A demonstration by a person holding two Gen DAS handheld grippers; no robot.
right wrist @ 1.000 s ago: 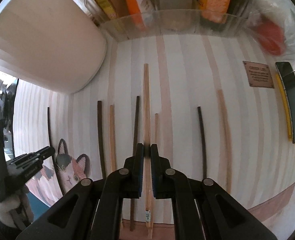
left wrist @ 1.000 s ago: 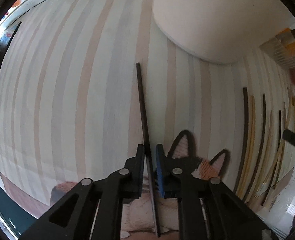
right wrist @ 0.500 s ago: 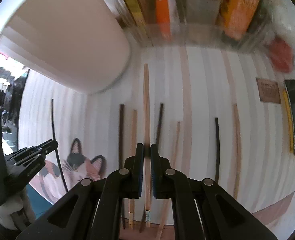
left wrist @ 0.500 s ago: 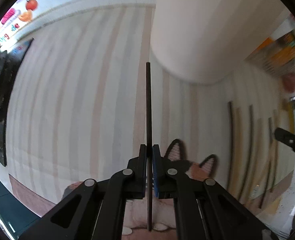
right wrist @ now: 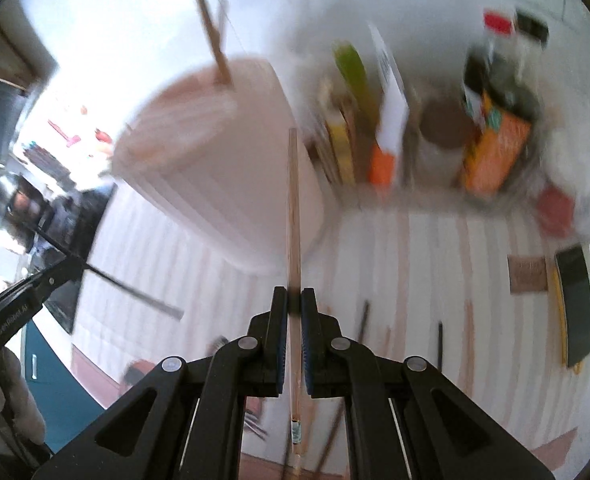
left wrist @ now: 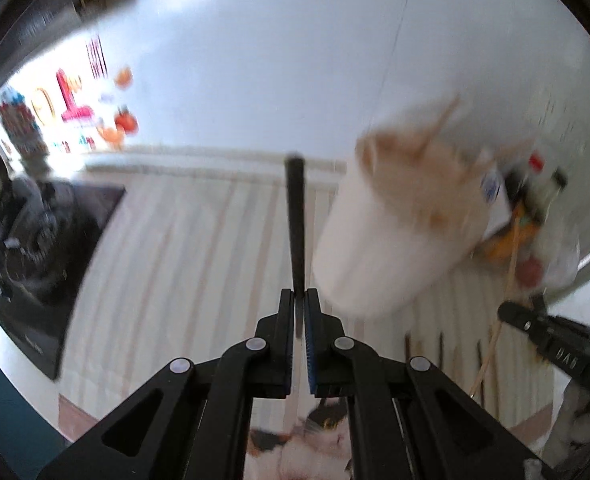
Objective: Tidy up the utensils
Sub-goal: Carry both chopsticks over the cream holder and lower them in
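My left gripper [left wrist: 299, 300] is shut on a black chopstick [left wrist: 295, 216], held up off the striped mat with its tip pointing forward, just left of the white utensil cup [left wrist: 391, 248]. My right gripper [right wrist: 294, 300] is shut on a light wooden chopstick [right wrist: 293, 208], lifted and aimed at the same white cup [right wrist: 223, 168], which holds chopsticks [right wrist: 213, 40]. The left gripper [right wrist: 61, 274] with its black chopstick shows at the left of the right wrist view. Several loose chopsticks [right wrist: 439, 342] lie on the mat.
A clear bin [right wrist: 435, 160] of boxes and jars stands behind the mat. A black phone [right wrist: 575, 304] lies at the right. A black stovetop [left wrist: 35, 248] lies at the left. A cat picture [left wrist: 319, 436] is on the striped mat's [left wrist: 183, 264] near edge.
Both grippers have lifted their chopsticks off the mat and tilted upward toward the white cup. The views now show the cup's rim and the wall, with motion blur.
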